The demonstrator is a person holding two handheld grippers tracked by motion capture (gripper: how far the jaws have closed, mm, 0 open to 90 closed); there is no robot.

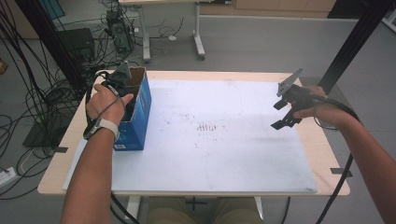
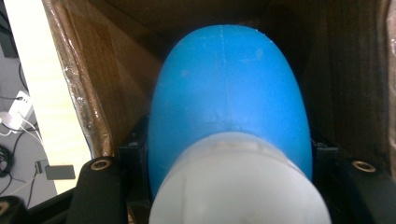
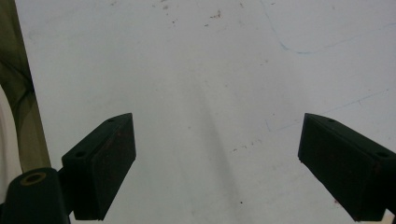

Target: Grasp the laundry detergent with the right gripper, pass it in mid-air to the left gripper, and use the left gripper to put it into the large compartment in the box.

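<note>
Jaws of your left gripper (image 1: 122, 95) clamp a blue-and-white object (image 2: 231, 107) inside the cardboard box (image 1: 138, 109); your right gripper (image 3: 217, 163) stands wide (holding nothing).

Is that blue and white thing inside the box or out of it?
Inside: brown box walls surround the blue and white thing, gripped by the left gripper.
</note>
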